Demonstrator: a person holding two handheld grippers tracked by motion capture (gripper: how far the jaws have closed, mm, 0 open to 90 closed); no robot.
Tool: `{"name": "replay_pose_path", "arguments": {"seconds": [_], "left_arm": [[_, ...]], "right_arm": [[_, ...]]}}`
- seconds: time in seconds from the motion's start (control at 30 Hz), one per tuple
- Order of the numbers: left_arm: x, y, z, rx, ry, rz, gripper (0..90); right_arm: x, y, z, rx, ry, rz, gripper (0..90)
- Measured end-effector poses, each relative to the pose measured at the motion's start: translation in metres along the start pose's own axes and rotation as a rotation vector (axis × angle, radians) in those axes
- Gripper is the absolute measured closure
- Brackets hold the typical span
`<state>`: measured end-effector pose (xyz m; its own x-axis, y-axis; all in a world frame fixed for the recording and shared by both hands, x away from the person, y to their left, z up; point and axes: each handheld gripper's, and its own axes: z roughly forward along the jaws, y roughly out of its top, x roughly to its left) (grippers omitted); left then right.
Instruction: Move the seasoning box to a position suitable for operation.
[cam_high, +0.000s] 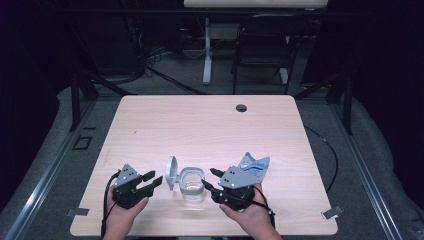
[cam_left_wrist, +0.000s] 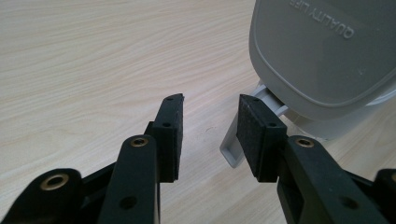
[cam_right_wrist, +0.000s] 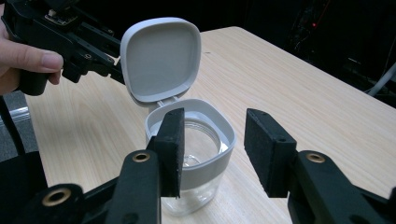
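Note:
A clear jar with a grey collar stands near the table's front edge, its flip lid standing open on the left side. My left gripper is open just left of the lid. In the left gripper view the gripper has bare table between its pads, and the lid's back and hinge tab sit beside the right pad. My right gripper is open at the jar's right side. In the right gripper view the gripper points at the jar without pressing on it, and the lid stands behind.
A crumpled blue and white packet lies on the light wooden table just behind my right gripper. A cable hole sits near the far edge. Beyond the table stand a dark chair and a white desk leg.

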<state>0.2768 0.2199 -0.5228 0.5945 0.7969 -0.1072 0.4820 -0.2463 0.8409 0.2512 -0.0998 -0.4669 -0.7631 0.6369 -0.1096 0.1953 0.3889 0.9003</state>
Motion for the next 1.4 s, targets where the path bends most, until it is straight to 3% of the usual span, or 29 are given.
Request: {"name": "replay_pose_path", "arguments": {"seconds": [0.5,1.1,1.4], "left_arm": [[0.004,-0.001,-0.006,-0.019,0.001,-0.013,60.7],[-0.003,0.002,-0.014,-0.035,0.005,-0.028,59.1],[0.000,0.000,-0.013,-0.036,0.009,-0.038,59.1]], "right_arm": [[-0.012,-0.014,-0.013,0.002,-0.021,0.032,55.4],[-0.017,-0.026,-0.037,-0.012,-0.057,0.053,52.4],[-0.018,-0.032,-0.041,-0.019,-0.061,0.062,52.1]]}}
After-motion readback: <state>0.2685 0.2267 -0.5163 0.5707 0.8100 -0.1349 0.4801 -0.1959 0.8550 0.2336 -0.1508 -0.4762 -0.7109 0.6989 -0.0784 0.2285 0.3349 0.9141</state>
